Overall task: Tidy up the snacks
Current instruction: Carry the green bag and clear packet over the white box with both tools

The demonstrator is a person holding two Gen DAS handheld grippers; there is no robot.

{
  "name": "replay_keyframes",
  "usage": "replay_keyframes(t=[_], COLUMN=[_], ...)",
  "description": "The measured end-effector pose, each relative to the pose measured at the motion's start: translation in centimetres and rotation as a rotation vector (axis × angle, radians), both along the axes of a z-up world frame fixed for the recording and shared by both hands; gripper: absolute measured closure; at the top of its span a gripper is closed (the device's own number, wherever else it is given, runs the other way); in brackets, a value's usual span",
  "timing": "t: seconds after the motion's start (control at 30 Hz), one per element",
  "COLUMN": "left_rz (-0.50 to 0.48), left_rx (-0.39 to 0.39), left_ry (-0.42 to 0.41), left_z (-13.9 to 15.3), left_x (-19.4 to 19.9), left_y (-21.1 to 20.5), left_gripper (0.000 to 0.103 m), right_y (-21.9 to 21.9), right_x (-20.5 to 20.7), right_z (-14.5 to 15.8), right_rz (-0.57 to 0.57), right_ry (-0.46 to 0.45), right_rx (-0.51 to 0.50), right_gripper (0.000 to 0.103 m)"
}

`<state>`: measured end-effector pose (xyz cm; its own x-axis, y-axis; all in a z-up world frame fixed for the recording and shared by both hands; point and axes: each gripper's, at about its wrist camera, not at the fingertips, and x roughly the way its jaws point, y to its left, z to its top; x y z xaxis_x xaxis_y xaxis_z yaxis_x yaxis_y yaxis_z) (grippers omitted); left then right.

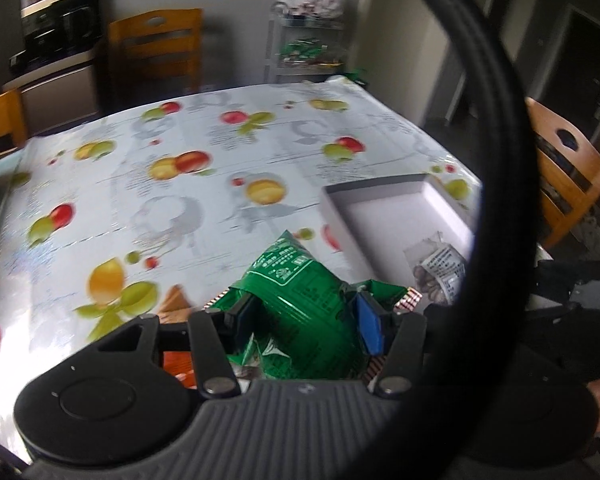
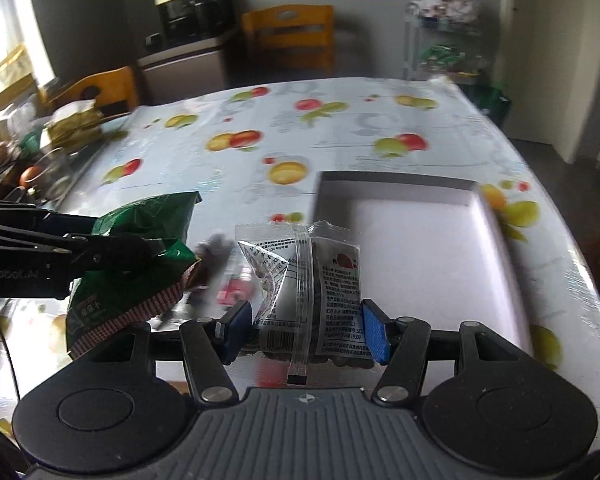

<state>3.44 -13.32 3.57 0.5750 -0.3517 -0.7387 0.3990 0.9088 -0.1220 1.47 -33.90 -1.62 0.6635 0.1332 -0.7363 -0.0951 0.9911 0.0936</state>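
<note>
My left gripper (image 1: 304,324) is shut on a crumpled green snack bag (image 1: 300,300), held above the fruit-print tablecloth (image 1: 180,200). In the right wrist view the same gripper (image 2: 160,248) comes in from the left with the green bag (image 2: 152,220). A packet with a red-checked edge (image 2: 152,304) hangs under the bag; I cannot tell whether it is gripped too. My right gripper (image 2: 306,332) is shut on two clear snack packets (image 2: 332,280) with printed labels, held just left of an open white box (image 2: 396,184). The box (image 1: 400,216) looks empty.
A black cable loop (image 1: 496,160) crosses the right of the left wrist view. Wooden chairs (image 2: 288,32) (image 1: 568,176) stand around the table. A wire rack (image 2: 444,48) holds more snacks at the back. Jars and boxes (image 2: 60,132) crowd the table's left edge.
</note>
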Motion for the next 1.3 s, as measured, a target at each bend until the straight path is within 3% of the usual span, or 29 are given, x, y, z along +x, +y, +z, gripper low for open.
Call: replay_keyframes(t=[0.4, 1.03, 1.3], left_rz=[-0.143, -0.285, -0.333], left_rx=[0.016, 0.084, 0.067], left_ry=[-0.011, 0.021, 0.03], left_z=[0.1, -3.4, -3.4], left_x=[-0.2, 0.8, 0.4], left_y=[-7.1, -13.8, -15.5], left_gripper=[0.052, 0.051, 0.051], right_y=[-6.4, -9.3, -10.0], right_x=[-1.6, -1.5, -1.4], right_z=[-0.3, -3.5, -4.2], right_rz=[-0.127, -0.105, -0.103], right_ry=[0.001, 0.083, 0.099], right_rx=[-0.012, -0.057, -0.079], right_gripper=[0.044, 0.044, 0.044])
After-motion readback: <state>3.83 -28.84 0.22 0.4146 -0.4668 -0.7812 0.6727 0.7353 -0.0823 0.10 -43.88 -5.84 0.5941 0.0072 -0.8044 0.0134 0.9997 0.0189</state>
